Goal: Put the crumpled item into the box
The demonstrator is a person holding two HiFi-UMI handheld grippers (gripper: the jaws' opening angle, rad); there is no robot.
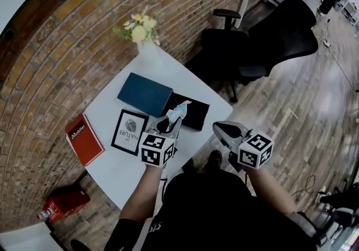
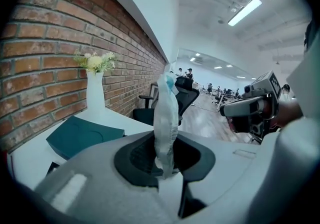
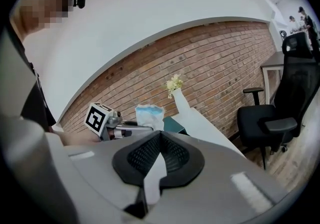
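Note:
The crumpled item (image 1: 180, 111) is a white and pale-blue mask. It stands upright between the pads of my left gripper (image 1: 171, 122), which is shut on it above the table's near right part. In the left gripper view the mask (image 2: 166, 118) rises from the jaws of the left gripper (image 2: 165, 157). A black open box (image 1: 193, 112) lies just beyond the mask, with a teal lid-like box (image 1: 145, 94) to its left. My right gripper (image 1: 223, 129) hangs off the table's right edge, shut and empty; in its own view the right gripper (image 3: 159, 140) has its pads meeting.
On the white table (image 1: 112, 171) lie a framed print (image 1: 129, 131), a red book (image 1: 84, 139) at the left edge and a vase of flowers (image 1: 140, 34) at the far end. A brick wall runs along the left. A black office chair (image 1: 263, 42) stands at the right.

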